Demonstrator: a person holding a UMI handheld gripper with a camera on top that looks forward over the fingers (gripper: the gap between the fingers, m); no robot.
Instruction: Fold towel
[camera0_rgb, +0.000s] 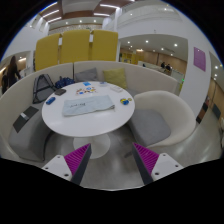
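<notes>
A pale folded towel (82, 107) lies on a round white table (62, 122), well beyond my fingers. My gripper (112, 158) is open and empty, held back from the table's near edge, its two magenta pads (76, 158) spread wide apart. Nothing is between the fingers.
Small coloured items (90, 89) and a dark object (52, 99) lie on the table behind the towel. A curved white bench (160, 110) wraps around the table, with a yellow cushion (116, 76) at the back. Yellow partition panels (75, 48) stand behind.
</notes>
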